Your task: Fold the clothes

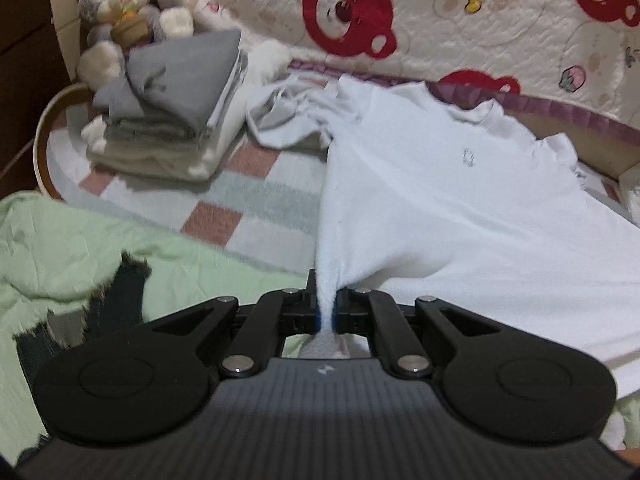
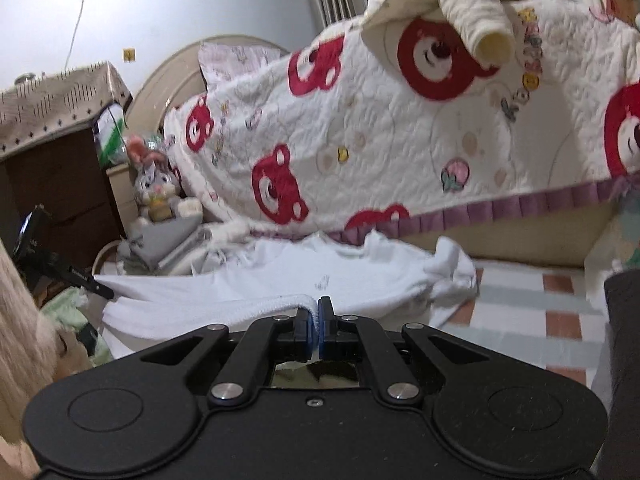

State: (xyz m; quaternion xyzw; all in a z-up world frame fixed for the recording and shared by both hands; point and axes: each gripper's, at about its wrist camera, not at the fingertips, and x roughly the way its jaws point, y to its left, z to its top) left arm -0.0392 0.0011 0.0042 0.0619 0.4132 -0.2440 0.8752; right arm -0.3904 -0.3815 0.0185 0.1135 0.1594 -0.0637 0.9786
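On the checked bed cover point(image 1: 256, 188), beside a stack of folded clothes point(image 1: 168, 120), a white shirt point(image 1: 460, 184) lies spread, its hem raised. The left gripper point(image 1: 327, 308) and right gripper point(image 2: 314, 330) each pinch that hem tight; the fold likely calls for carrying both corners evenly toward the collar.

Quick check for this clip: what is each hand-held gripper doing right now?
Left hand-held gripper: shut on the white T-shirt, near its hem.
Right hand-held gripper: shut on the white T-shirt's rolled edge.
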